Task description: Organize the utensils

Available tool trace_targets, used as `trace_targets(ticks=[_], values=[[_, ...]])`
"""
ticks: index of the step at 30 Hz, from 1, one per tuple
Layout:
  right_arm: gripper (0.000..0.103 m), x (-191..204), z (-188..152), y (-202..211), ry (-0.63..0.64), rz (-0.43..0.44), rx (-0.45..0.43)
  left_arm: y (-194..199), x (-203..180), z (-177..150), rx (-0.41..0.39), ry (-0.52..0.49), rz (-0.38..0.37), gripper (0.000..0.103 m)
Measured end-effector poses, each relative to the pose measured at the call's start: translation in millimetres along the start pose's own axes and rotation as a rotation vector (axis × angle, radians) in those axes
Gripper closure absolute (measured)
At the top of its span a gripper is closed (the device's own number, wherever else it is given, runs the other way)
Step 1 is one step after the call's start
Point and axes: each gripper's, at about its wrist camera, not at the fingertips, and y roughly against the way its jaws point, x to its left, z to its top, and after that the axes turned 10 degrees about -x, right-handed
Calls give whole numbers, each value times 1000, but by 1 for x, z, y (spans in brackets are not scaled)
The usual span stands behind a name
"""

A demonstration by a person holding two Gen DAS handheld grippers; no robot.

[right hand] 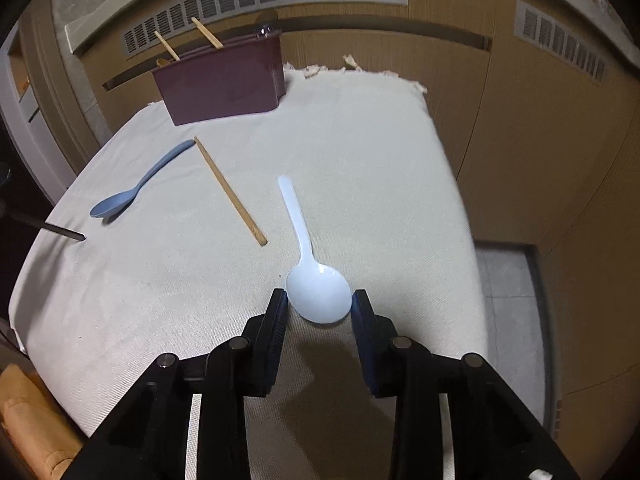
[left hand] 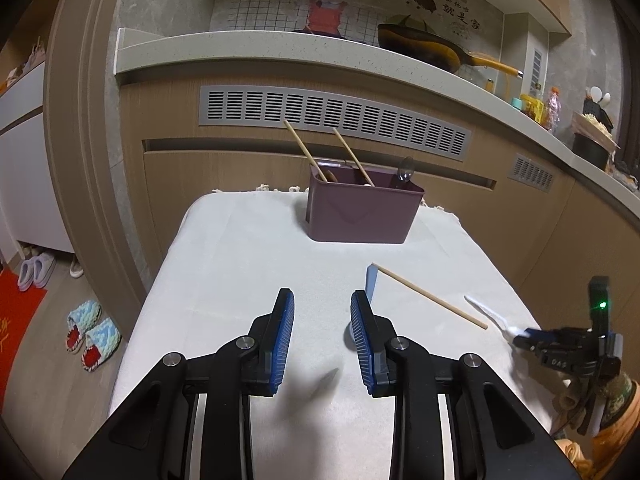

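White plastic is what the right gripper [right hand: 319, 300] is dealing with: a white spoon [right hand: 316, 280] lies on the pale cloth [right hand: 360, 152], its bowl between the two fingertips and its handle pointing away toward the far edge. The fingers flank the bowl and appear to touch its rim on either side, but whether they actually clamp it cannot be told. From the left wrist view the same gripper [left hand: 520, 340] shows small at the right edge, its tips at the spoon's [left hand: 490, 316] near end; the bowl is hidden behind them there.

The left gripper [left hand: 322, 320] hangs over the near middle of the cloth [left hand: 240, 248] with its blue-padded fingers [left hand: 282, 332] spread apart and nothing between them. Its right finger covers most of a blue spoon [left hand: 372, 282], leaving only the handle end and a sliver of bowl visible; the right wrist view shows that blue spoon [right hand: 136, 188] whole, lying left of a loose chopstick [right hand: 230, 191], their far ends almost meeting.

At the far side stands a purple holder [left hand: 360, 212]. Two chopsticks [left hand: 306, 151] lean out of it toward the left, and a clear spoon [left hand: 405, 172], hard to make out, rises at its right end. A brown item inside the left end is too hidden to identify.
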Motion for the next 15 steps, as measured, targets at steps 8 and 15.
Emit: trace_targets(ticks=[8, 15], values=[[72, 2, 37, 41, 57, -24, -114, 1, 3, -3, 16, -15, 14, 73], [72, 11, 67, 60, 86, 7, -160, 6, -8, -47, 206, -208, -67, 63]])
